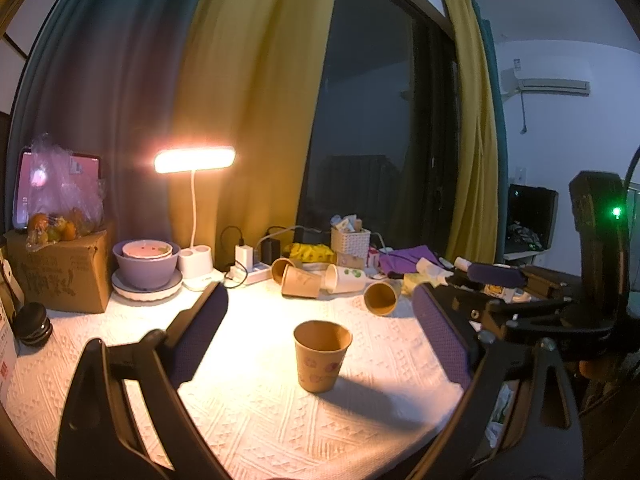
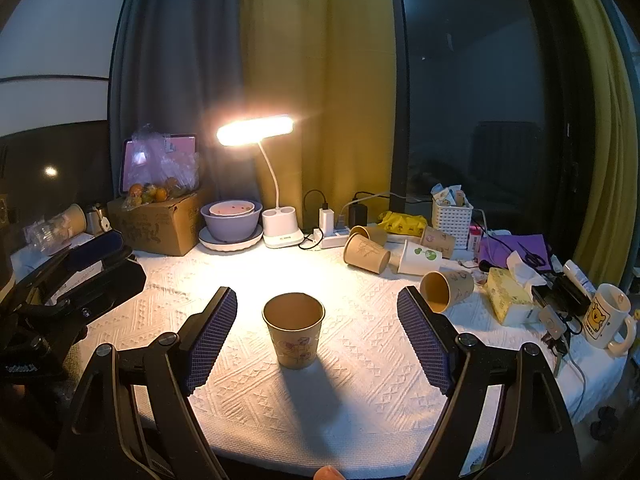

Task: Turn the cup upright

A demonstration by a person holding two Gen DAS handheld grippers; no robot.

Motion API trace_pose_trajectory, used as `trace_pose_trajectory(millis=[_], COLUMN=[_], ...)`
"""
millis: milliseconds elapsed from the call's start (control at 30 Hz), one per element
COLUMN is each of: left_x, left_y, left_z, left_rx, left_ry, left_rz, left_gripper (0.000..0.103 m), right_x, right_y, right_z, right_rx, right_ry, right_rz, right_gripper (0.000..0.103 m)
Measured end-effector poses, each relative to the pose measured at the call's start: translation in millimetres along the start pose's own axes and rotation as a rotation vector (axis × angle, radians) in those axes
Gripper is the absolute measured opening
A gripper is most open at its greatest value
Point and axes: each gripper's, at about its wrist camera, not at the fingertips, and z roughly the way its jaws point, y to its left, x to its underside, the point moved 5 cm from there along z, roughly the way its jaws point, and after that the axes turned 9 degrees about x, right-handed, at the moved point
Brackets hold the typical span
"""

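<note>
A brown paper cup (image 1: 321,355) with a pink flower print stands upright, mouth up, on the white textured cloth (image 1: 256,420). In the right wrist view the cup (image 2: 294,330) stands between my open fingers. My left gripper (image 1: 320,312) is open and empty, with the cup just ahead between its fingers. My right gripper (image 2: 318,312) is open and empty, not touching the cup. The right gripper also shows at the right of the left wrist view (image 1: 500,276), and the left gripper at the left of the right wrist view (image 2: 96,248).
Several paper cups lie on their sides at the back: a brown one (image 2: 366,254), a white one (image 2: 420,258), another brown one (image 2: 444,290). A lit desk lamp (image 2: 256,130), purple bowls (image 2: 231,220), a cardboard box (image 2: 160,220), a tissue box (image 2: 506,294) and a mug (image 2: 606,316) ring the cloth.
</note>
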Motion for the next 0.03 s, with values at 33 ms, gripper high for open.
trace_pose_trajectory(millis=[33], left_x=[0.2], left_y=[-0.2], left_z=[-0.9], left_rx=[0.001], left_ry=[-0.001], left_rz=[-0.004], left_gripper=[0.094], right_x=[0.7], right_y=[0.3], right_z=[-0.4], right_rx=[-0.001], right_ry=[0.001], right_rz=[0.000], right_gripper=[0.085])
